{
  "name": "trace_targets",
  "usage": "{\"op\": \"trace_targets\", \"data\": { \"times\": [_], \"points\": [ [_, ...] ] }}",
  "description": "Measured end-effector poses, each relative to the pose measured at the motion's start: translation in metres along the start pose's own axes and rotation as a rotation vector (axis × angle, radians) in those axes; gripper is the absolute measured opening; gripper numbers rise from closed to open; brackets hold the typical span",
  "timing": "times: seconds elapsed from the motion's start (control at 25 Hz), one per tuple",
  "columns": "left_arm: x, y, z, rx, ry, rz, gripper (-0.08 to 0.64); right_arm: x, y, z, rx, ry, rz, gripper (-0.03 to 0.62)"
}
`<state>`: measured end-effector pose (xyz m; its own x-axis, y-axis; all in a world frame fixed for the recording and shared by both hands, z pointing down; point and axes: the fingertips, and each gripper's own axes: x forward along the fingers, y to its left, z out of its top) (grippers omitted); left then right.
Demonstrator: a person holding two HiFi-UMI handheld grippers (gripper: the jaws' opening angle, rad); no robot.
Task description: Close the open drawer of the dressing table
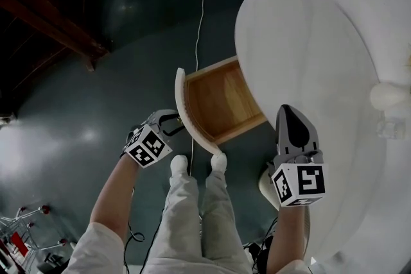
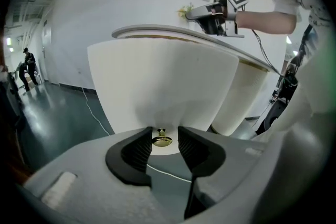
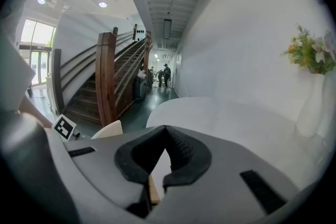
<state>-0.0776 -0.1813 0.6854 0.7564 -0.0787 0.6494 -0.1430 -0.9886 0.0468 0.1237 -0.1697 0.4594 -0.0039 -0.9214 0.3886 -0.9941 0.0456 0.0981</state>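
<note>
Your L tool (image 2: 165,132) is spread round the brass knob (image 2: 161,139), not pinching; R tool (image 3: 166,131) pressed together, empty. Drawer (image 1: 221,99) looks rigid wood, prob. light: push its front (image 2: 163,86) nr knob.

White dressing table (image 1: 308,42), rounded top. Drawer (image 1: 221,99) open, sticking out past the table's left edge: wood inside, curved white front. Left gripper (image 1: 172,124) just beside the drawer front's outer face. Right gripper (image 1: 292,113) over the table's near edge. White vase (image 1: 388,97) near the table's right edge. 2 feet (image 1: 180,165) below the drawer front. White cable (image 1: 202,9) on floor.
</note>
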Motion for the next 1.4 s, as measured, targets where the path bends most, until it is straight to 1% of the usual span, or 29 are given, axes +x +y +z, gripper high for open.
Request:
{"op": "trace_targets", "data": {
  "times": [0.16,0.48,0.72,1.12,1.4],
  "points": [
    [0.001,0.001,0.001,0.013,0.006,-0.008,0.163,0.0,-0.002,0.001,0.002,-0.01,-0.006,0.0],
    [0.013,-0.002,0.013,0.007,0.01,0.004,0.163,-0.002,-0.025,-0.002,0.025,-0.006,-0.042,0.0],
    [0.026,0.0,0.024,0.017,0.014,0.006,0.161,0.0,-0.043,-0.002,0.009,-0.02,-0.048,0.0],
    [0.047,0.0,0.044,0.022,0.007,0.017,0.161,-0.01,-0.063,-0.007,0.02,-0.035,-0.061,0.0],
    [0.065,0.001,0.058,0.018,0.006,0.022,0.161,-0.017,-0.069,-0.012,0.059,-0.041,-0.062,0.0]
  ]
}}
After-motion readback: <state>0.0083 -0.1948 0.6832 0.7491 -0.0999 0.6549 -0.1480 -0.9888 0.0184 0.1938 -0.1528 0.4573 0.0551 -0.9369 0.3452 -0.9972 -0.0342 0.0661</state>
